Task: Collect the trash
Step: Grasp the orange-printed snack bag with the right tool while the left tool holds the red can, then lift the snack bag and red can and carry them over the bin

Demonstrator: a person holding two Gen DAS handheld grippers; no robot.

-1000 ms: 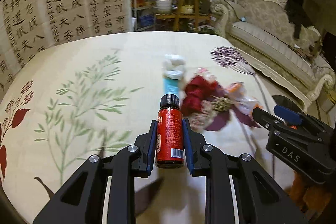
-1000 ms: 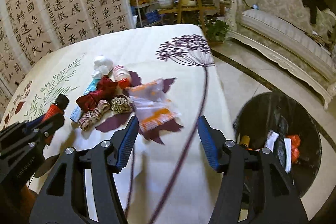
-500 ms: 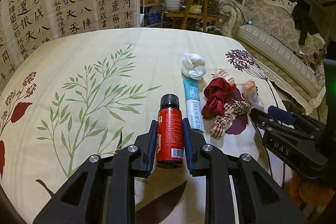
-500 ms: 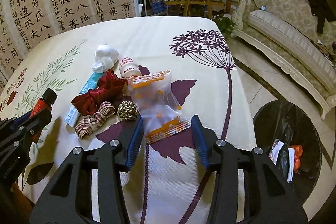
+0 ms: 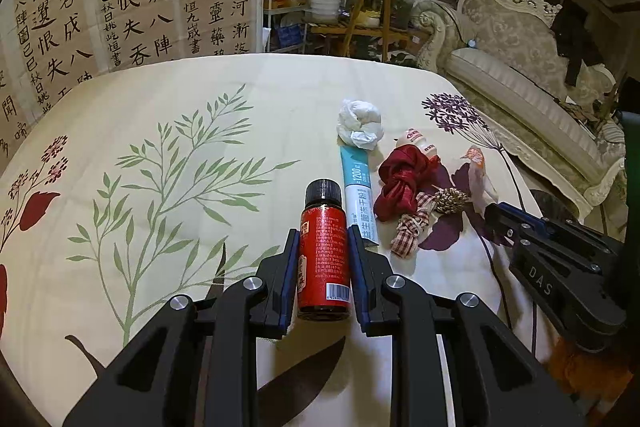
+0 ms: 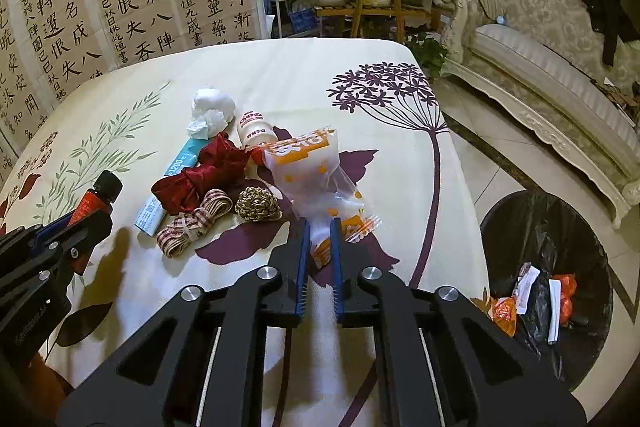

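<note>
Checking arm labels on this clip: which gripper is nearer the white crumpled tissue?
Left. The left gripper, shut on the red bottle, sits just short of the tissue. The right gripper pinches the plastic bag, farther away.

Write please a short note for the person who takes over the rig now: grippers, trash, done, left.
Left hand-held gripper: shut on the red bottle, held over the table.
Right hand-held gripper: jaws have just been closing, now pinching the plastic bag.
Done: some wrappers already lie in the bin on the floor.
Left: drop bottle and bag in the bin, then the tissue, blue box, small white bottle, ribbons and twine ball.
</note>
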